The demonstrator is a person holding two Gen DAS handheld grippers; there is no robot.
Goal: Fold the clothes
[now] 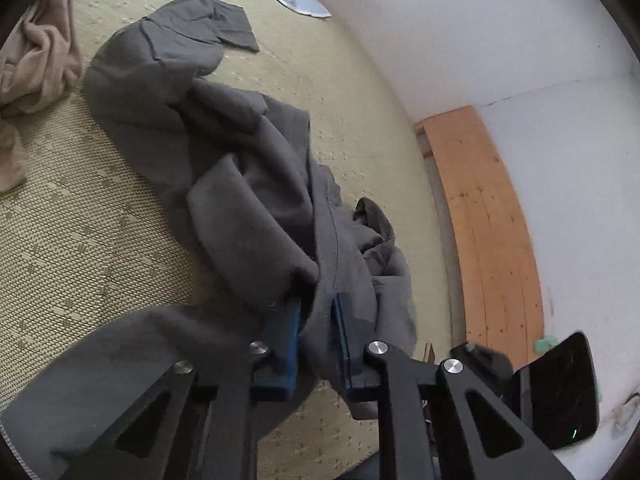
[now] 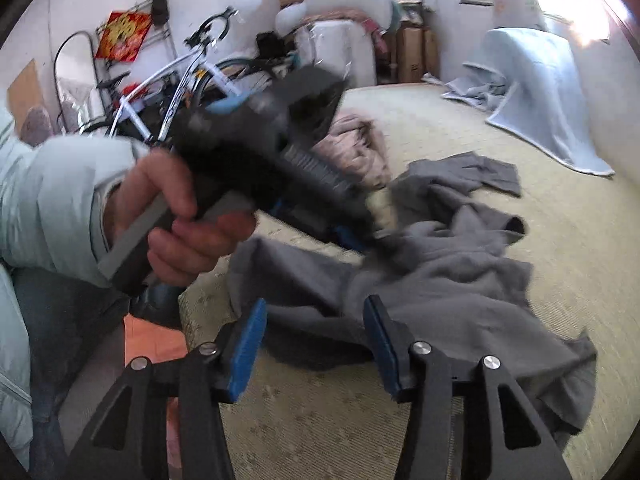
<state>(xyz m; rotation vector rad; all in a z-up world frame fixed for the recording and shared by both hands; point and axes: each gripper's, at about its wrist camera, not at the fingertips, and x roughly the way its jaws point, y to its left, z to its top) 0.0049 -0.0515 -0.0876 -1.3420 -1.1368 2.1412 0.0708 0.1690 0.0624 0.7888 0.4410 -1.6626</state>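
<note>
A crumpled dark grey garment point(image 1: 224, 168) lies on a pale woven mat point(image 1: 80, 240). My left gripper point(image 1: 318, 308) is shut on a bunched fold of the grey garment and lifts it a little. In the right wrist view the same garment point(image 2: 460, 280) spreads across the mat, and the left gripper point(image 2: 360, 236), held in a hand, pinches its edge. My right gripper point(image 2: 316, 316) is open and empty, its blue pads point(image 2: 248, 344) just above the garment's near edge.
A beige-pink garment point(image 1: 36, 60) lies at the left, also seen in the right wrist view point(image 2: 360, 140). A light blue blanket point(image 2: 536, 100) drapes at the back right. A wooden board point(image 1: 488, 232) leans on the white wall. A bicycle point(image 2: 180, 80) and boxes stand behind.
</note>
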